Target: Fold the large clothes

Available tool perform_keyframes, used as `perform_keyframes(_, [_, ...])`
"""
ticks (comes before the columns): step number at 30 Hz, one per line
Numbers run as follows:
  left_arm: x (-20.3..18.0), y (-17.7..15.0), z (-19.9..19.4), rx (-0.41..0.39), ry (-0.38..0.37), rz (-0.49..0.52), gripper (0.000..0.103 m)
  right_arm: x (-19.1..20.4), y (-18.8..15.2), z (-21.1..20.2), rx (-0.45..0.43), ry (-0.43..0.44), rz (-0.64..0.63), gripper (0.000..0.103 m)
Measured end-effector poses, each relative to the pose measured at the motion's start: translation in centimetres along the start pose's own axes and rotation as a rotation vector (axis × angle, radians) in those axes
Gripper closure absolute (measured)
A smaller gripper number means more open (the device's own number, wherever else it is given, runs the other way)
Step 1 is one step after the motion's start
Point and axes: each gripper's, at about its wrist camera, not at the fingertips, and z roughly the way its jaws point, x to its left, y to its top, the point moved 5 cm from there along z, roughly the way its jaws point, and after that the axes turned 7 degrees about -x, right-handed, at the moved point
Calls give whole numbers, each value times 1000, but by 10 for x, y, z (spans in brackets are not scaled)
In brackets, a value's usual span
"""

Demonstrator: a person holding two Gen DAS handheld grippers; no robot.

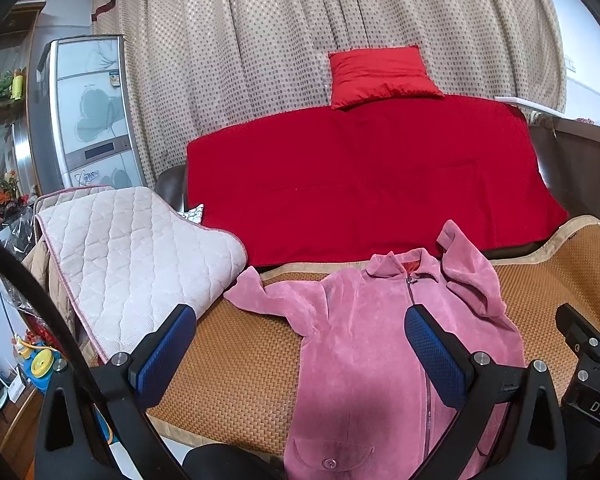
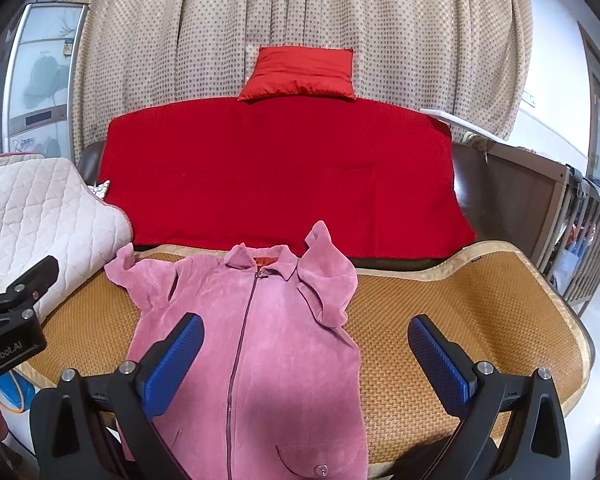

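Woven mat (image 2: 459, 312) before red sofa (image 2: 280, 176); pink jacket (image 2: 260, 340) flat; both claws wide

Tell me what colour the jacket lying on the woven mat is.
Pink, with a darker zip down the front; the jacket on the mat shows best in the right wrist view.

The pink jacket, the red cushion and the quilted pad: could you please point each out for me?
pink jacket (image 2: 292, 344), right wrist view, on its front panel beside the zip.
red cushion (image 2: 300, 72), right wrist view, on its middle.
quilted pad (image 1: 136, 256), left wrist view, on its top surface.
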Motion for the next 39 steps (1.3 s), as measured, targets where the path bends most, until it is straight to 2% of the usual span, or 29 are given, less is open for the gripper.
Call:
perform_keyframes(11, [-7, -5, 24, 35, 3, 19, 0, -3, -6, 25, 41, 6, 19, 0])
perform_keyframes(21, [-26, -19, 79, 108, 0, 55, 0, -15, -13, 74, 96, -12, 25, 0])
perform_keyframes(26, [-43, -44, 141, 229, -43, 56, 0, -28, -20, 116, 135, -8, 33, 0])
perform_keyframes(30, [-62, -85, 212, 398, -79, 64, 0, -55, -30, 172, 201, 25, 78, 0])
perform_keyframes(33, [-74, -117, 253, 500, -75, 86, 0, -75, -36, 219, 265, 42, 122, 0])
perform_keyframes(36, [-84, -146, 277, 561, -69, 112, 0, -95, -41, 272, 330, 45, 175, 0])
perform_keyframes(39, [-93, -166, 288, 609, -89, 145, 0, -104, -37, 316, 341, 79, 216, 0])
